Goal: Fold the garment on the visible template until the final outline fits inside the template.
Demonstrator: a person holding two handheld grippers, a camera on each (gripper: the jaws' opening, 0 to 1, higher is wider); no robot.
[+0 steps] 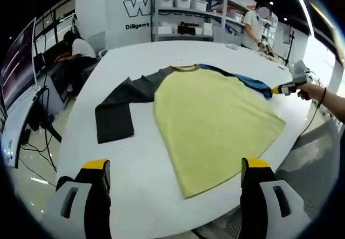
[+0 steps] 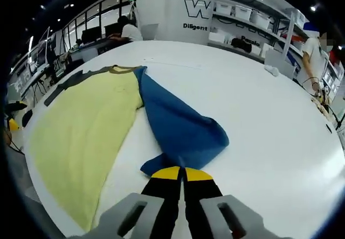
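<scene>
A long-sleeved garment lies flat on the white table. In the left gripper view its yellow body spreads toward me, a dark grey sleeve bends off to the left, and a blue sleeve runs to the right. My left gripper is open, its jaws wide apart above the near hem and touching nothing. My right gripper, held by a hand, pinches the blue sleeve's end. In the right gripper view the jaws of my right gripper are shut on the blue sleeve, beside the yellow body.
Shelves with white bins stand behind the table. A person sits at a desk to the far left and another stands at the back right. The table's rounded near edge drops to grey floor.
</scene>
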